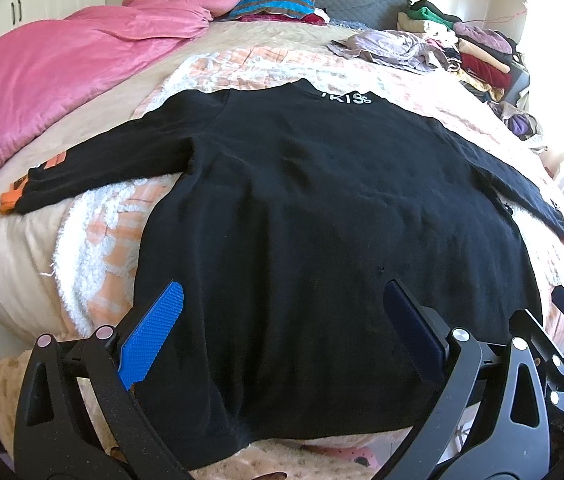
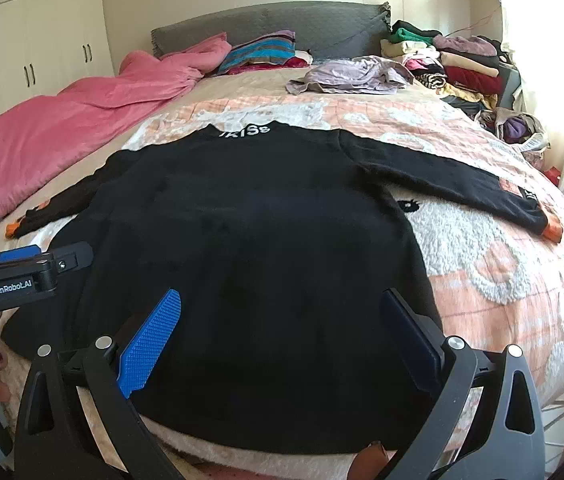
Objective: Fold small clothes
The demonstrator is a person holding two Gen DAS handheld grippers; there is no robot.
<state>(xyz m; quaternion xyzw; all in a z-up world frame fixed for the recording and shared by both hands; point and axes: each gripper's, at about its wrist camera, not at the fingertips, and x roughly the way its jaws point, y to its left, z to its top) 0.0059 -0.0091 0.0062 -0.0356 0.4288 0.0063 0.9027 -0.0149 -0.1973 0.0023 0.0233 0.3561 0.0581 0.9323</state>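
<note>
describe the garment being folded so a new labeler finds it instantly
On the bed, atop the peach-and-white fleecy blanket, lies a black long-sleeved sweater, spread flat with both sleeves out. Both open tongs, left and right, hover at its hem. Only it has white neck lettering and orange cuffs.

Black sweater point(image 1: 322, 208) with white lettering and orange cuffs, spread on a peach-and-white fleecy blanket point(image 2: 494, 264). Pink quilt point(image 1: 61, 80) alongside; striped blue, brown and purple pillow point(image 1: 277, 2) before a grey headboard point(image 2: 265, 26).
</note>
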